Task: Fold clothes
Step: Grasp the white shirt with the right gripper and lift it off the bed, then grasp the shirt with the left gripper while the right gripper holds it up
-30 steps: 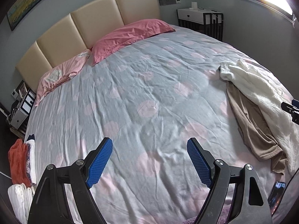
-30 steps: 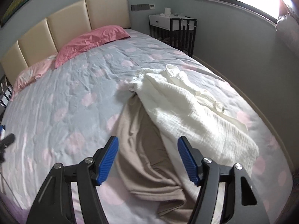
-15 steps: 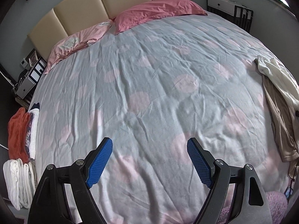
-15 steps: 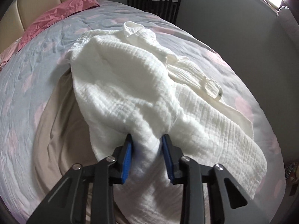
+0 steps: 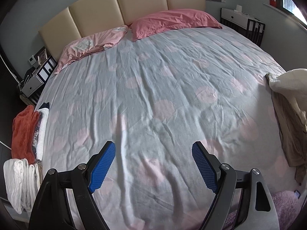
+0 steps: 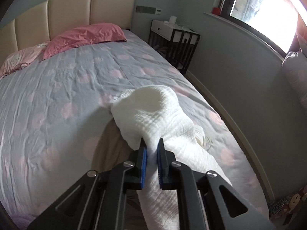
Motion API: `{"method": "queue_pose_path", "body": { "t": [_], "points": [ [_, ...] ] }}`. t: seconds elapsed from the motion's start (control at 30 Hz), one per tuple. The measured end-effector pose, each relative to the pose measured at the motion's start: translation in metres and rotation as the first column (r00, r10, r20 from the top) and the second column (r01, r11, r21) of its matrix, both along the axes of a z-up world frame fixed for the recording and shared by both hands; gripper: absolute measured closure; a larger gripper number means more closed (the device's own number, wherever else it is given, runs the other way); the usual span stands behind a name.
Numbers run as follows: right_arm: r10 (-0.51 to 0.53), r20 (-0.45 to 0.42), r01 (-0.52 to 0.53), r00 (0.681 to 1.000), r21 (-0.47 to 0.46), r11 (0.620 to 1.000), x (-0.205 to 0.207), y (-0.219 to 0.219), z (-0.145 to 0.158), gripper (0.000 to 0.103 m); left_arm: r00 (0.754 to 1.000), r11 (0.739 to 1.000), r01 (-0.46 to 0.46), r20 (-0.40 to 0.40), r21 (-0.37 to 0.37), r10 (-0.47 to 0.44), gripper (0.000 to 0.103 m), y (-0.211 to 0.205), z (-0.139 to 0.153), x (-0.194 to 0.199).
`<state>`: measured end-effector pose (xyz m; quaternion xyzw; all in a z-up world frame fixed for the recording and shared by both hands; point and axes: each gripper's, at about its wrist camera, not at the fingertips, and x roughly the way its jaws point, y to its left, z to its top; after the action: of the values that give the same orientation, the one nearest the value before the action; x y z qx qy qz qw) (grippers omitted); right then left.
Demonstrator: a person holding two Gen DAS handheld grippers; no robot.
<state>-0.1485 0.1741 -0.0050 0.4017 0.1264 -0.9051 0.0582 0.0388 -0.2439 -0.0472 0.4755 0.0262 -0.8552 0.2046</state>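
1. A bedroom: the bed (image 5: 153,95) wears a grey cover with pink spots, two pink pillows (image 5: 172,22) by the headboard.
2. The right gripper (image 6: 152,150) is closing, its pads pinching a fold of the white garment (image 6: 153,115), lifted off the cover.
3. A tan garment (image 6: 107,143) lies beneath it.
4. The left gripper (image 5: 153,163) hangs wide over bare cover, holding nothing.
5. Folded clothes (image 5: 25,132) sit at the bed's left edge.

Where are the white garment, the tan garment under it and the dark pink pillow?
white garment (image 6: 153,118), right wrist view, the raised fold above the closing jaws.
tan garment (image 6: 107,143), right wrist view, the part showing beside the white one.
dark pink pillow (image 5: 172,24), left wrist view, its middle.
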Motion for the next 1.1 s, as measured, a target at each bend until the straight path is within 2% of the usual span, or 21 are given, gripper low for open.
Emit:
{"method": "queue_pose_path", "body": {
  "t": [0.17, 0.23, 0.33, 0.4, 0.53, 0.7, 0.77, 0.8, 0.87, 0.9, 1.03, 1.1],
  "points": [
    [0.18, -0.083, -0.187, 0.98, -0.085, 0.979, 0.041, -0.088, 0.067, 0.094, 0.998, 1.0, -0.029, -0.057, 0.003, 0.029, 0.02, -0.024, 0.023, 0.028],
    [0.264, -0.099, -0.276, 0.959, -0.132, 0.952, 0.062, -0.129, 0.087, 0.094, 0.996, 0.999, -0.043, -0.08, 0.015, 0.045, 0.02, -0.037, 0.032, 0.04],
    [0.383, -0.1, -0.396, 0.918, -0.209, 0.894, 0.093, -0.191, 0.099, 0.094, 0.993, 0.998, -0.06, -0.099, 0.008, 0.06, 0.02, -0.056, 0.04, 0.059],
    [0.45, -0.071, -0.453, 0.89, -0.25, 0.856, 0.11, -0.232, 0.088, 0.095, 0.992, 0.997, -0.072, -0.103, 0.008, 0.073, 0.02, -0.07, 0.041, 0.07],
    [0.575, -0.01, -0.546, 0.818, -0.332, 0.77, 0.145, -0.312, 0.06, 0.094, 0.989, 0.993, -0.095, -0.105, 0.069, 0.102, 0.02, -0.099, 0.032, 0.092],
    [0.672, 0.184, -0.572, 0.718, -0.395, 0.719, 0.181, -0.374, -0.033, 0.089, 0.983, 0.978, -0.164, -0.059, 0.13, 0.172, 0.02, -0.137, -0.002, 0.112],
    [0.695, 0.222, -0.572, 0.683, -0.429, 0.699, 0.19, -0.378, -0.06, 0.087, 0.979, 0.966, -0.19, -0.045, 0.176, 0.2, 0.02, -0.149, -0.016, 0.118],
    [0.7, 0.229, -0.566, 0.676, -0.447, 0.693, 0.192, -0.376, -0.069, 0.081, 0.976, 0.959, -0.201, -0.038, 0.2, 0.213, 0.02, -0.155, -0.023, 0.121],
    [0.695, 0.232, -0.545, 0.68, -0.474, 0.692, 0.19, -0.371, -0.082, 0.075, 0.974, 0.95, -0.21, -0.03, 0.23, 0.223, 0.02, -0.161, -0.033, 0.12],
    [0.682, 0.233, -0.527, 0.693, -0.482, 0.7, 0.186, -0.366, -0.088, 0.073, 0.974, 0.946, -0.214, -0.026, 0.244, 0.227, 0.02, -0.164, -0.038, 0.119],
    [0.548, 0.259, -0.398, 0.795, -0.46, 0.794, 0.145, -0.347, -0.108, 0.065, 0.978, 0.941, -0.174, -0.058, 0.29, 0.199, 0.02, -0.165, -0.052, 0.101],
    [0.493, 0.284, -0.323, 0.823, -0.48, 0.815, 0.123, -0.34, -0.121, 0.064, 0.98, 0.935, -0.148, -0.079, 0.321, 0.182, 0.02, -0.166, -0.06, 0.088]
  ]
}}
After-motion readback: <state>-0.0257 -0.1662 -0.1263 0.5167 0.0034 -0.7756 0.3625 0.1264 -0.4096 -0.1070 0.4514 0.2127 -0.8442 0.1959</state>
